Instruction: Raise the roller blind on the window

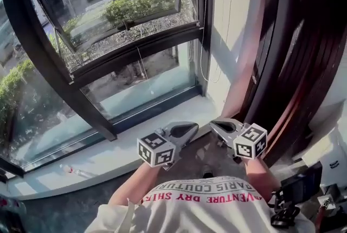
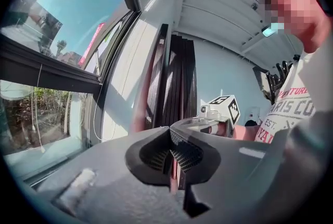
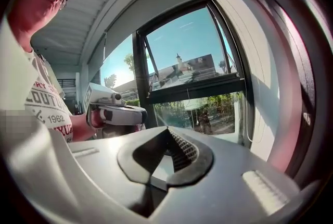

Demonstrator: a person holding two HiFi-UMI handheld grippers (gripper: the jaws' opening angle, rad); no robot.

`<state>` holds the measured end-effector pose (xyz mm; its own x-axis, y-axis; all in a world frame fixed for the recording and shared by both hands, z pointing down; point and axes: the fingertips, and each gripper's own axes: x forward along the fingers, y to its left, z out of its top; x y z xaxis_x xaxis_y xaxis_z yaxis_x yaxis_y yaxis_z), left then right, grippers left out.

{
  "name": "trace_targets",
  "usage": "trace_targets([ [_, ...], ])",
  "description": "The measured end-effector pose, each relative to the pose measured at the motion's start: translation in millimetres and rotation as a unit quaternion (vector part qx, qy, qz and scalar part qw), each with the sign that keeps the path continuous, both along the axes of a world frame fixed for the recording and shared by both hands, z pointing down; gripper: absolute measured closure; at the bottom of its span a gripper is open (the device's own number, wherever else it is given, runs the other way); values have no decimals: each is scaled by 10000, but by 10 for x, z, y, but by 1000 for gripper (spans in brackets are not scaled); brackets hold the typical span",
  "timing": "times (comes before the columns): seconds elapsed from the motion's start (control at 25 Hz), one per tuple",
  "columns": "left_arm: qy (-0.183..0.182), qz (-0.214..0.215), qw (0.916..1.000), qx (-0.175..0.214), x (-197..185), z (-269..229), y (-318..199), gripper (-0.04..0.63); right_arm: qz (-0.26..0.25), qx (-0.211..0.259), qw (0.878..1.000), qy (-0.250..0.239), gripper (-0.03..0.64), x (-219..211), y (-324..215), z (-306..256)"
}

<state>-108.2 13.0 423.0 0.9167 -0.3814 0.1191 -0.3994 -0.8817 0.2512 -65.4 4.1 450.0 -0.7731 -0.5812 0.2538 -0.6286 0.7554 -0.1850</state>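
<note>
Beside the window sill point(image 1: 135, 137), left gripper point(image 1: 191, 129) and right gripper point(image 1: 216, 125) sit fully closed, empty.

My left gripper point(image 1: 190, 129) and right gripper point(image 1: 216, 125) are grey, with darker pads point(image 2: 185, 153) in a fine grid pattern. Their cubes point(image 1: 158, 149) carry black-and-white square markers. The window frame point(image 1: 81, 72) is black and the sill point(image 1: 108, 159) white. The thin cord point(image 1: 204, 58) looks white, I think. The slats point(image 1: 303, 37) on the right are dark reddish brown. My shirt point(image 1: 217, 213) is white with red and dark lettering. The shrubs point(image 1: 138, 4) outside are green.
</note>
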Motion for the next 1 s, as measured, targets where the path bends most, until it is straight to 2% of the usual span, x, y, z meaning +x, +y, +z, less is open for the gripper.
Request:
trace_targets([
  [0.16, 4, 36, 10000, 52, -130, -19, 350, 591, 153, 25, 9998, 95, 617, -81, 435, -1],
  [0.48, 128, 203, 9994, 233, -121, -185, 840, 591, 337, 219, 9992, 60, 617, -76, 992, -227],
  [1.0, 28, 404, 9982, 446, 118, -353, 1066, 591, 415, 294, 9987, -43, 617, 75, 1222, -333],
])
